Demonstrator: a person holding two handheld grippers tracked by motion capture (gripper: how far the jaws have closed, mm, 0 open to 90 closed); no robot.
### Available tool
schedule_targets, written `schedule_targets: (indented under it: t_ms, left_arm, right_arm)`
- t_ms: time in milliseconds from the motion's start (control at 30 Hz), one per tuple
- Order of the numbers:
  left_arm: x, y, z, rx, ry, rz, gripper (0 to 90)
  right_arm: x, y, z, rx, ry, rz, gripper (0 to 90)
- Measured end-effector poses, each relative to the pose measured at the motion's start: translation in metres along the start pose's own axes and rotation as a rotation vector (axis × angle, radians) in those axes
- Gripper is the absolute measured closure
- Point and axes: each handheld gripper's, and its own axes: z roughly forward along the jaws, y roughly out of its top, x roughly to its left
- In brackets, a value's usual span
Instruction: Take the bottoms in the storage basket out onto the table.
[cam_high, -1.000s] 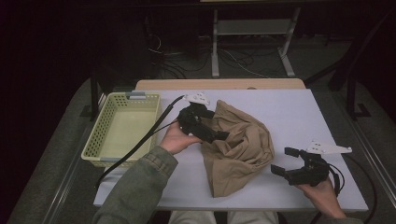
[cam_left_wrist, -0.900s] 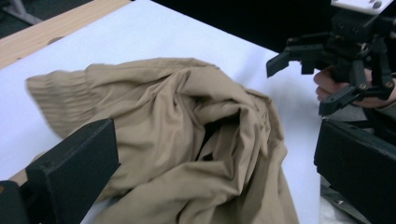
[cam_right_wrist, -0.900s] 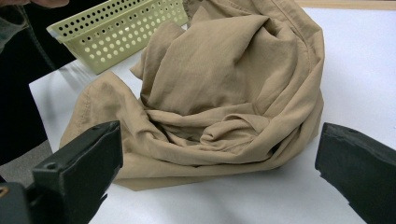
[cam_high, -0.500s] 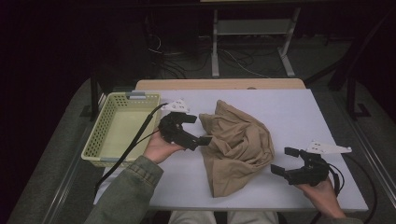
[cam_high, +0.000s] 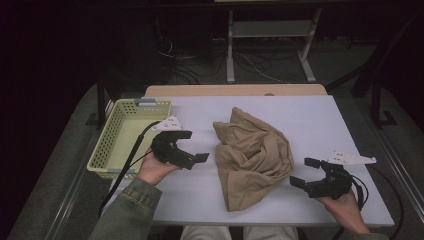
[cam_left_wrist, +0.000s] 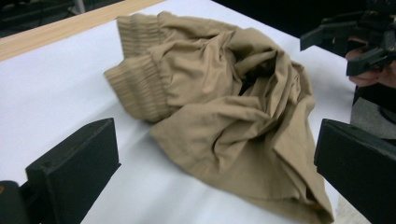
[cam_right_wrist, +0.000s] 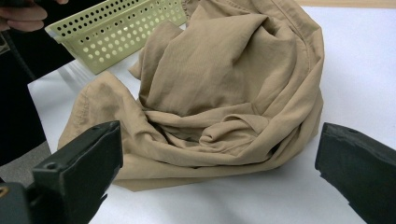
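High view showed the tan garment (cam_high: 252, 157) lying crumpled in the table's (cam_high: 345, 125) middle, between the left gripper (cam_high: 190, 146) and the right gripper (cam_high: 305, 172). Both had jaws apart, holding nothing; the handling seemed not yet started.

White table (cam_high: 320, 120): crumpled tan garment (cam_high: 252, 155) mid-table; yellow basket (cam_high: 131, 137) apparently overhanging left edge.

From the high view we look forward and down over the whole white table (cam_high: 320, 120), the person's near edge at the bottom. Our left gripper view sits low and close at the table's left, facing right across the tan cloth (cam_left_wrist: 224, 107). Our right gripper view faces left, equally close, and shares that cloth (cam_right_wrist: 224, 88) with it.
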Motion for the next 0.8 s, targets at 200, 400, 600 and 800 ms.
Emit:
schedule_targets:
  t_ms: [200, 400, 600, 800]
  left_arm:
    - [0.002, -0.017, -0.017, -0.033, 0.044, -0.03, 0.0]
    - [0.0, -0.036, -0.034, -0.05, 0.096, -0.043, 0.0]
    - [-0.003, -0.06, -0.04, -0.055, 0.13, -0.055, 0.0]
    - [-0.005, -0.075, -0.041, -0.053, 0.132, -0.076, 0.0]
  right_arm:
    - [0.0, 0.0, 0.001, 0.002, 0.002, 0.004, 0.6]
    - [0.0, 0.0, 0.0, -0.002, 0.002, 0.008, 0.6]
    - [0.0, 0.0, 0.0, 0.0, 0.0, 0.006, 0.6]
    - [0.0, 0.0, 0.001, 0.003, 0.0, 0.001, 0.5]
